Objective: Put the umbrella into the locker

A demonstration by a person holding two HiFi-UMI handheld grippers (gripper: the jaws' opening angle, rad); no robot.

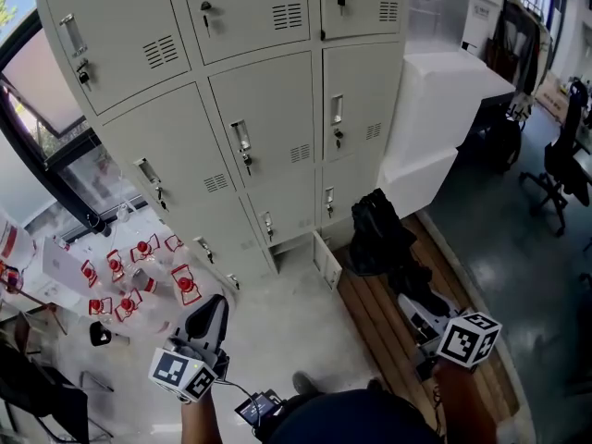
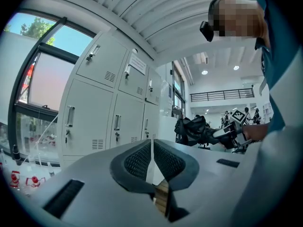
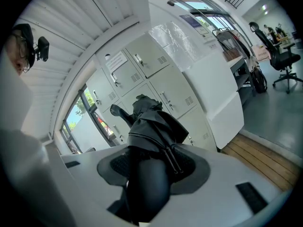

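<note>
Where lockers (image 1: 268, 146) stand, door (image 1: 326, 259) ajar, umbrella (image 1: 375, 234), bottles (image 1: 139, 276)

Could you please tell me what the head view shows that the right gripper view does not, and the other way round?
Only the head view shows the marker cube on the right hand-held gripper and a low locker door standing open. Only the right gripper view shows that gripper's jaws clamped on the thick black end of the umbrella, and the slatted ceiling. Both show the folded black umbrella, the grey lockers and the wooden floor strip.
</note>
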